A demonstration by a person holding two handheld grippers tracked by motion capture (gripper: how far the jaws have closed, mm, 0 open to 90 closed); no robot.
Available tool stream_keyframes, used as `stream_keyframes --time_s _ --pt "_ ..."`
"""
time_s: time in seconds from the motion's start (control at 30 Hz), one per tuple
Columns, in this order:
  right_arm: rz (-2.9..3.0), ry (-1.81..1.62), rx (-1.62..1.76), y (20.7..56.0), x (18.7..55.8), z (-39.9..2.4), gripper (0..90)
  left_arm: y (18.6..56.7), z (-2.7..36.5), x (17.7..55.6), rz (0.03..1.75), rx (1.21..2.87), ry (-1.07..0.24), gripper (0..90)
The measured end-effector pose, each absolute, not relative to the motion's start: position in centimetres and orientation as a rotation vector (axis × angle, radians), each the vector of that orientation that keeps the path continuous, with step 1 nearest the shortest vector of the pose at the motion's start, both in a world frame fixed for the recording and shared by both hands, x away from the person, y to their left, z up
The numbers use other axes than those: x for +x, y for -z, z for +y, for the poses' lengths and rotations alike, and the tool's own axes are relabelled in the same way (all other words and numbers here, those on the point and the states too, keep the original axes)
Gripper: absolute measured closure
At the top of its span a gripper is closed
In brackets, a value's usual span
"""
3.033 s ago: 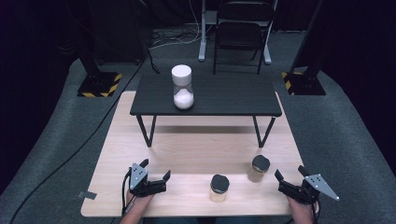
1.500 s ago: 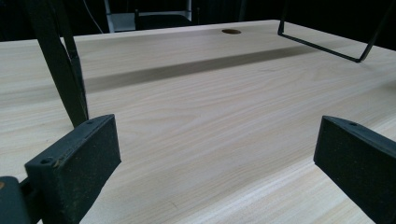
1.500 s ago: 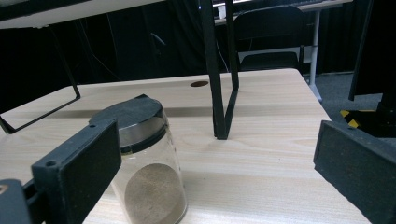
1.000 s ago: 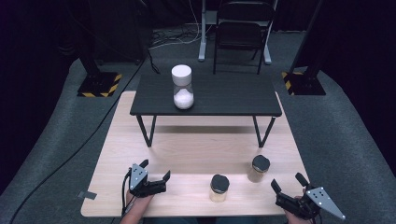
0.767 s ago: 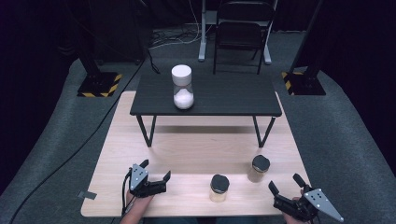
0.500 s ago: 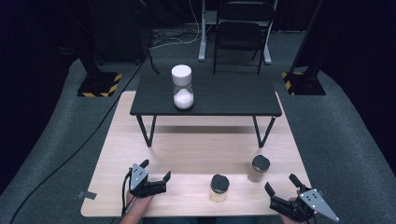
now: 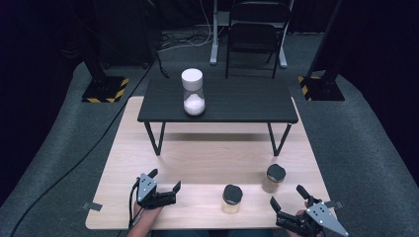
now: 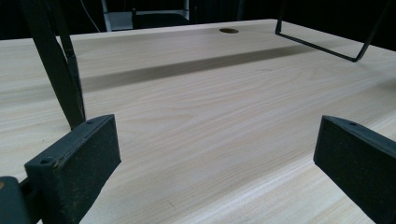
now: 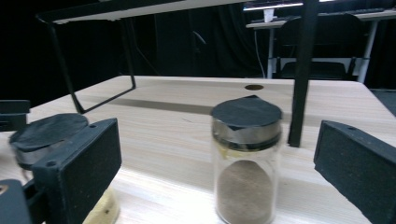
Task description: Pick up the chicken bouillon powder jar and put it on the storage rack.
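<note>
Jar (image 9: 246,163) stands upright between open right tongs (image 9: 224,163).

A recording studio or laboratory: black curtains enclose a grey carpeted floor (image 7: 360,148), stands rest on hazard-striped bases (image 7: 104,90), cables (image 7: 183,42) trail behind, and a folding chair (image 7: 257,34) faces the pale wooden table (image 7: 212,163).
</note>
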State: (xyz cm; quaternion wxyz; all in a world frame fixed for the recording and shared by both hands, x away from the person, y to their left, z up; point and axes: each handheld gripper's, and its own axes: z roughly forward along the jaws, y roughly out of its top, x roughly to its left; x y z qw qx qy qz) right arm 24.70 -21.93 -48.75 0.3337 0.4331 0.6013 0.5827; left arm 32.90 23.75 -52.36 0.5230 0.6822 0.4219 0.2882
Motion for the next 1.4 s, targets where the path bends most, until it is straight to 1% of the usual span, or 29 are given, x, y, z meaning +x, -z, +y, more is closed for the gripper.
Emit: stream_keyframes --time_s 0.37,0.8,1.4 --pt "1.626 -1.530 1.101 48.8 24.6 -20.1 0.0 52.4 23.7 32.9 1.008 1.637 -0.698 0.0" --pt "1.641 -1.556 1.080 48.7 24.1 -19.3 0.0 52.4 23.7 32.9 1.010 1.641 -0.696 0.0" --pt "1.728 -1.619 1.037 49.1 23.8 -16.5 0.0 52.4 23.7 32.9 1.005 1.643 -0.692 0.1"
